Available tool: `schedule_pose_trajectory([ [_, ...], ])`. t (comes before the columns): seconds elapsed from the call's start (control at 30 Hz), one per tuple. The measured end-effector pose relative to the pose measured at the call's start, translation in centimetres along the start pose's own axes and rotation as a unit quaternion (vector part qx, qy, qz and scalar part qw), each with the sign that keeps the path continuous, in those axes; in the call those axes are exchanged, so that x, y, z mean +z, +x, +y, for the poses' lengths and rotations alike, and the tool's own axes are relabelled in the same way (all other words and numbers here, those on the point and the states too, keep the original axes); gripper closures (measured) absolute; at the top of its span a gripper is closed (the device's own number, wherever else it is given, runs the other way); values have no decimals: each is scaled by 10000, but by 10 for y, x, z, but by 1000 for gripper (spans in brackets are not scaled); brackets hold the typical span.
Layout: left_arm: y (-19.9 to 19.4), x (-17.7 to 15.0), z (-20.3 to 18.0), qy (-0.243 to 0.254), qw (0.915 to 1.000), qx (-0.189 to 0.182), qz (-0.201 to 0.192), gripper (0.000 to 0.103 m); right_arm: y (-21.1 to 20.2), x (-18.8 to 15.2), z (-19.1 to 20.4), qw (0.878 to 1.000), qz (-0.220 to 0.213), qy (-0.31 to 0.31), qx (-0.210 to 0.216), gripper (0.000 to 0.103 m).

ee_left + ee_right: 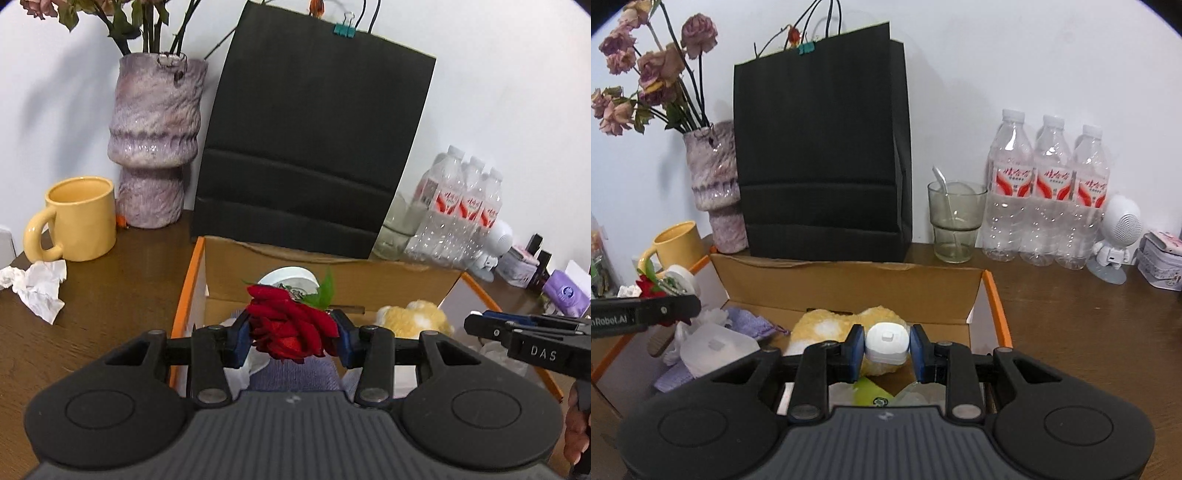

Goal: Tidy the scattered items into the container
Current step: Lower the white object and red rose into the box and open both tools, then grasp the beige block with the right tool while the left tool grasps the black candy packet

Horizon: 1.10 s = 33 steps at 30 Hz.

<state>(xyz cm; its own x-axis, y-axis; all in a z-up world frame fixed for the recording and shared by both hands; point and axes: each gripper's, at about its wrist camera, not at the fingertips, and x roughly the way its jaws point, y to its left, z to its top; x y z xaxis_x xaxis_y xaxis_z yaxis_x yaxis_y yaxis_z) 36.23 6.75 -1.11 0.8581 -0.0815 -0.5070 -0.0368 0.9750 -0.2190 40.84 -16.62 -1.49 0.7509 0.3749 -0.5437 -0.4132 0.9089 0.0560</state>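
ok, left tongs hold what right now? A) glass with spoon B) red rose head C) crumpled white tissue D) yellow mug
B: the left tongs are shut on the red fabric rose head, hovering over the open cardboard box with orange edges.

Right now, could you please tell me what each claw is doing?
Left claw: shut on the red fabric rose.
Right claw: shut on the small white plastic case.
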Motion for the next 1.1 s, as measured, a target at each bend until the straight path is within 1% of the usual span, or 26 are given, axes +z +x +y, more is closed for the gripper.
schedule_pose_trajectory([
  [0.07,2,-1,-2,0,10000,37,38,53,2,-1,0,10000,25,-7,-5,78],
  [0.1,2,-1,-3,20,10000,57,56,43,2,-1,0,10000,32,-2,-10,78],
  [0.13,2,-1,-5,62,9999,48,64,24,1,-2,0,10000,31,16,-14,77],
  [0.17,0,-1,-7,114,9999,112,30,13,0,-2,-1,10000,23,44,-9,70],
  [0.2,-2,0,-9,164,9997,180,-28,0,0,-1,-2,10000,33,68,58,56],
  [0.23,-5,0,-10,210,9995,182,-114,0,-1,0,-3,9998,73,104,158,16],
  [0.27,-7,1,-12,241,9995,141,-137,0,-2,0,-4,9995,86,145,274,1],
  [0.3,-9,1,-13,250,9995,99,-133,0,-5,0,-3,9992,13,155,359,1],
  [0.33,-9,1,-14,245,9996,85,-130,0,-7,1,-1,9993,18,122,351,1],
  [0.43,-8,1,-16,250,9996,126,-95,0,-11,2,4,9998,-34,-16,186,0],
  [0.87,-12,1,-18,304,9993,167,-126,0,-13,2,8,9999,54,-82,87,0],
  [1.1,-32,4,-16,301,9989,98,-333,0,-27,5,9,9999,-74,-84,104,0],
])
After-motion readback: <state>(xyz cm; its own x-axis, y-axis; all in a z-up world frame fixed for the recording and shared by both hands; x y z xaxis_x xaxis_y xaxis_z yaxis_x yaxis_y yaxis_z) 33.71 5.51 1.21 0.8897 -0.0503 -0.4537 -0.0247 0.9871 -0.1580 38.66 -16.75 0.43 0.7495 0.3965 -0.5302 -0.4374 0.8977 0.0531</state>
